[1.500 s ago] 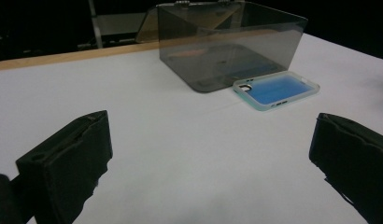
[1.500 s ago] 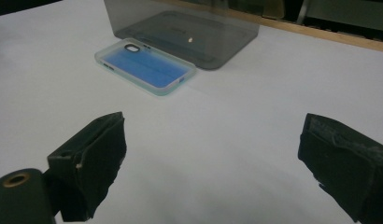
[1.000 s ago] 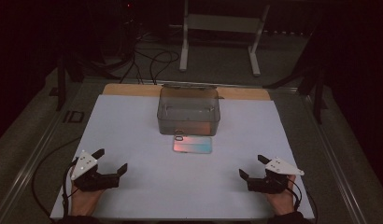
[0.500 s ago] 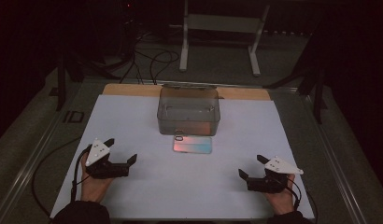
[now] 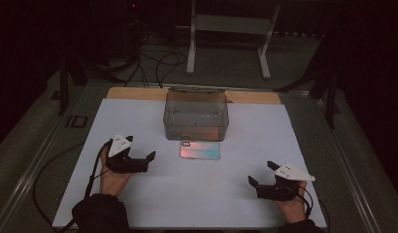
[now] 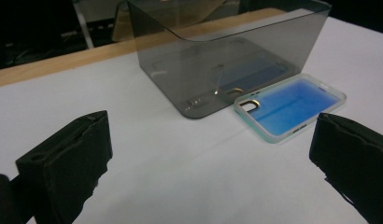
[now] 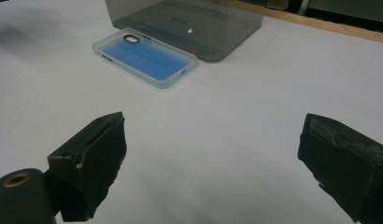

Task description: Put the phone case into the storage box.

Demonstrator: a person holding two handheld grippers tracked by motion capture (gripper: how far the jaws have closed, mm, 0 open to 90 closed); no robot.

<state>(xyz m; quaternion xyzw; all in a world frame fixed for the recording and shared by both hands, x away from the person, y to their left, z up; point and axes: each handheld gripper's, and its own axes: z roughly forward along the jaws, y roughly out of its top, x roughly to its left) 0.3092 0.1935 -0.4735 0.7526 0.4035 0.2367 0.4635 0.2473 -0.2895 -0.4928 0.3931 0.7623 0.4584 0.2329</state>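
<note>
A phone case (image 5: 200, 150) with a pale rim and shiny blue-pink inside lies flat on the white table sheet (image 5: 139, 121), just in front of a smoky clear plastic box (image 5: 196, 114). In the left gripper view the case (image 6: 290, 105) lies ahead to the right, touching the box (image 6: 217, 60). My left gripper (image 5: 139, 148) stands open a short way left of the case, with nothing between its jaws. My right gripper (image 5: 263, 173) is open near the front right of the sheet, also holding nothing. From there the case (image 7: 145, 57) and the box (image 7: 185, 23) lie farther ahead.
A wooden strip (image 5: 134, 93) runs along the sheet's far edge behind the box. Beyond the table stands a white metal frame (image 5: 231, 29) with cables (image 5: 158, 63) on the dark floor. A metal rail (image 5: 37, 160) borders the table's left side.
My left gripper has moved forward and right, toward the phone case. The right gripper has stayed in place, and the case and box have not moved.
</note>
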